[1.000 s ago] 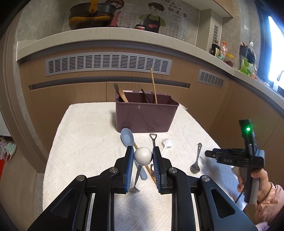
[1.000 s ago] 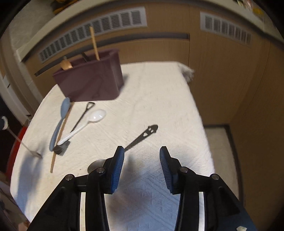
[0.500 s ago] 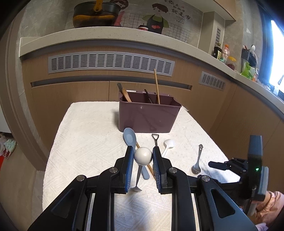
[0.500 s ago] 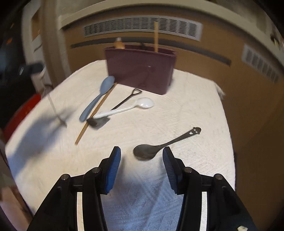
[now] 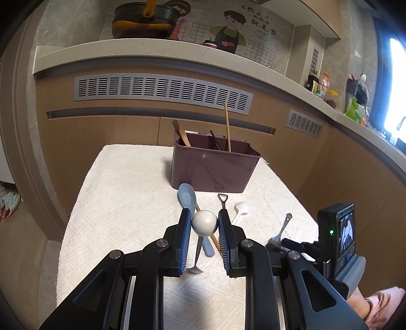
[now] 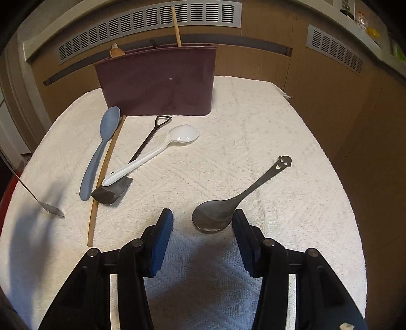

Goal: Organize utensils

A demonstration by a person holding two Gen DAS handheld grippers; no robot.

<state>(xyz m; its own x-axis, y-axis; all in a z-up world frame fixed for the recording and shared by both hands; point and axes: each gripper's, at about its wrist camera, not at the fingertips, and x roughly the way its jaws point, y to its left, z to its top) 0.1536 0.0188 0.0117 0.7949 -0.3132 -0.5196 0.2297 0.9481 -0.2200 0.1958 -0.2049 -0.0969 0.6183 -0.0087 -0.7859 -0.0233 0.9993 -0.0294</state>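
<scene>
The left gripper (image 5: 204,227) clamps the white ball end of a thin metal spoon (image 5: 204,224), whose stem hangs down to a small bowl near the white cloth (image 5: 121,203). In the right wrist view, the right gripper (image 6: 202,223) has just been narrowing its jaws; they stand apart, untouched by pads, around the bowl of a dark smiley-handled spoon (image 6: 212,215) lying flat, its handle running toward 2 o'clock. Farther out at 10 o'clock lies a cluster: a dark shovel-shaped spoon (image 6: 114,191), a white plastic spoon (image 6: 152,154) across it, a wooden chopstick (image 6: 104,175) and a blue spoon (image 6: 101,149) alongside. Beyond them, at 12 o'clock, a maroon utensil bin (image 6: 157,83) stands upright at the cloth's far edge, holding a wooden spoon (image 6: 116,52) and another chopstick (image 6: 176,24).
</scene>
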